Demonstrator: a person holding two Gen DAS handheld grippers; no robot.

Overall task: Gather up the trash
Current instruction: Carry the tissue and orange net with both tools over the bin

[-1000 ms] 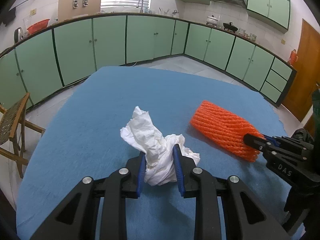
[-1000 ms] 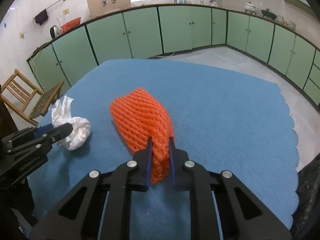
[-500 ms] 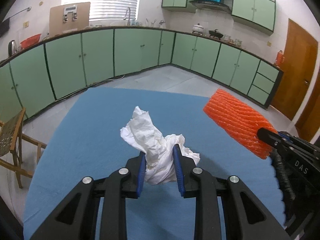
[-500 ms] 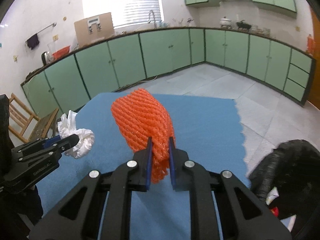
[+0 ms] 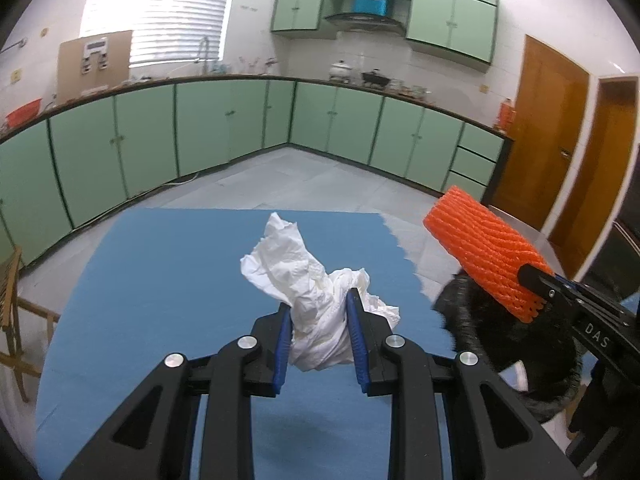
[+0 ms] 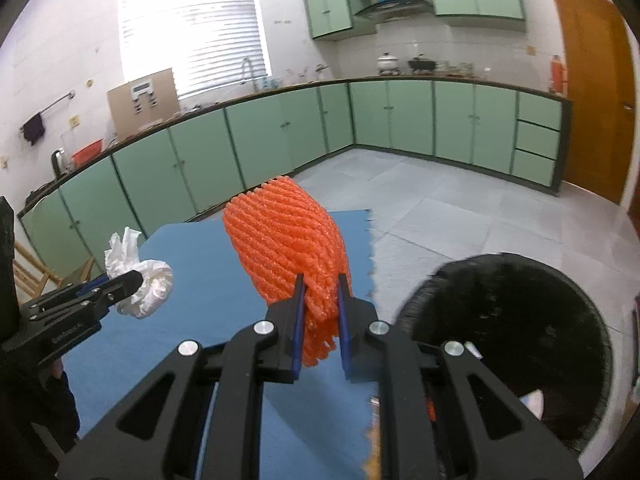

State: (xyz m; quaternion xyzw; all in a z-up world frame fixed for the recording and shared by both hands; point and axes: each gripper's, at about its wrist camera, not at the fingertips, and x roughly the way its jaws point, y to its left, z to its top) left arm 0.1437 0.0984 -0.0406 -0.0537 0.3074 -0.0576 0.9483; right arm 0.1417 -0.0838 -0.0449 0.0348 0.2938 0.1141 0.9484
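Note:
My left gripper (image 5: 318,308) is shut on a crumpled white tissue (image 5: 308,280), held in the air above the blue table cover (image 5: 160,280). The right gripper (image 6: 320,288) is shut on an orange foam net sleeve (image 6: 284,240), lifted near the table's right edge. In the left wrist view the orange sleeve (image 5: 484,248) hangs over a black trash bag (image 5: 500,332) beside the table. From the right wrist view that black trash bag (image 6: 508,320) gapes open at lower right, with a few scraps inside. The white tissue (image 6: 140,280) shows at far left in the other gripper.
Green cabinets (image 5: 200,132) line the far walls of the kitchen, with grey tiled floor (image 6: 440,216) between them and the table. A wooden chair (image 5: 12,312) stands off the table's left side. A brown door (image 5: 552,128) is at the right.
Both grippers have risen from the table and swung right with their loads. The orange sleeve now hangs past the table edge by the black bag, which has come into view.

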